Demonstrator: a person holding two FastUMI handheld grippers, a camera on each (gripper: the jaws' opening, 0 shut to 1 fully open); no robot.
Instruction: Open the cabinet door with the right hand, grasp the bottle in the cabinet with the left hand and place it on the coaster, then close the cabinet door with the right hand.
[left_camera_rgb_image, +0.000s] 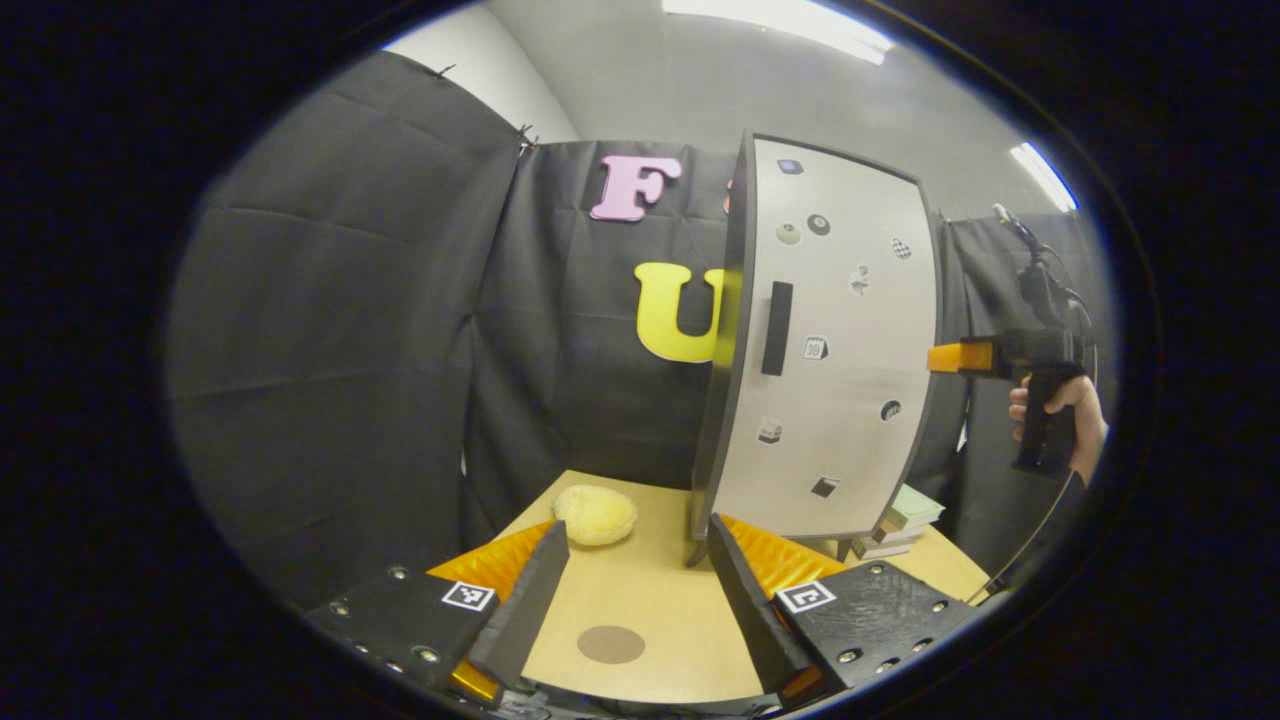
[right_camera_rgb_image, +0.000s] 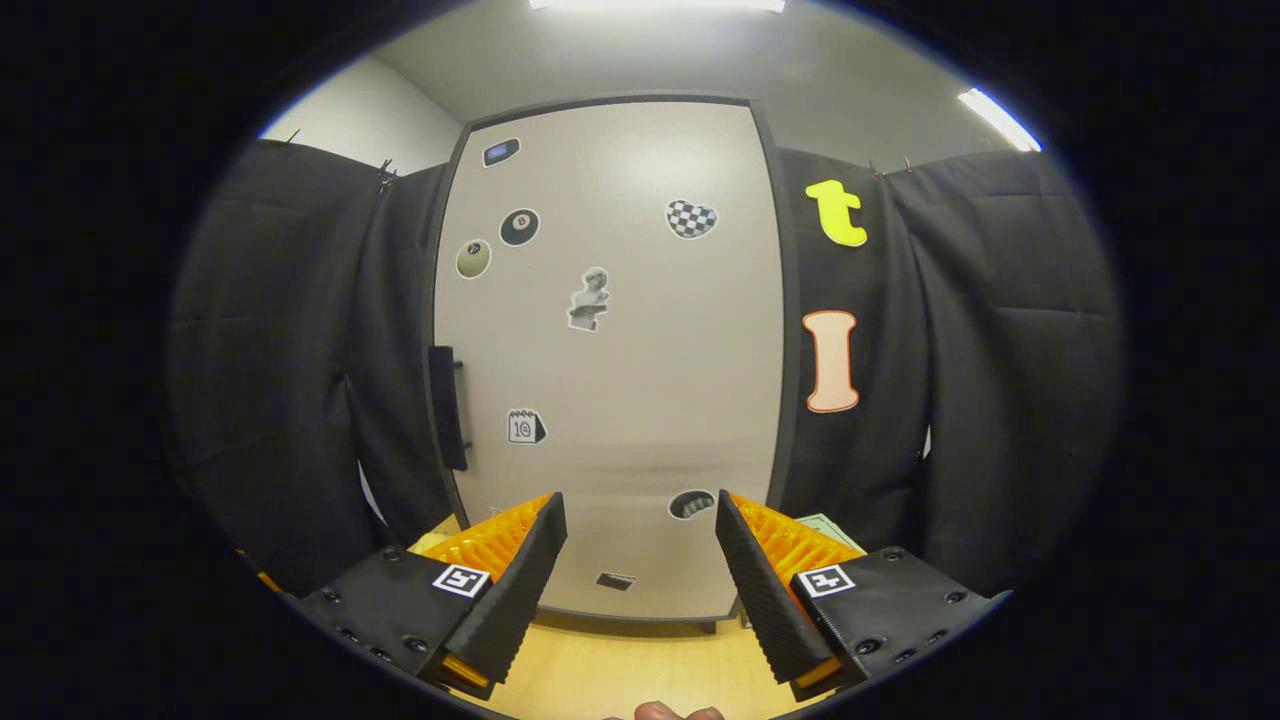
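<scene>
While both pairs of fingers are held spread with nothing between them, the left gripper (left_camera_rgb_image: 640, 600) is seen above the worktop (left_camera_rgb_image: 670, 590), with the round coaster (left_camera_rgb_image: 611, 644) lying between its fingers and a yellow sponge-like lump (left_camera_rgb_image: 595, 514) just beyond the left one. Farther ahead, past the right finger, the closed cabinet door (left_camera_rgb_image: 830, 350) with its dark handle (left_camera_rgb_image: 776, 328) is seen, and the right gripper (right_camera_rgb_image: 640, 560) is held facing it; the bottle cannot be seen.
</scene>
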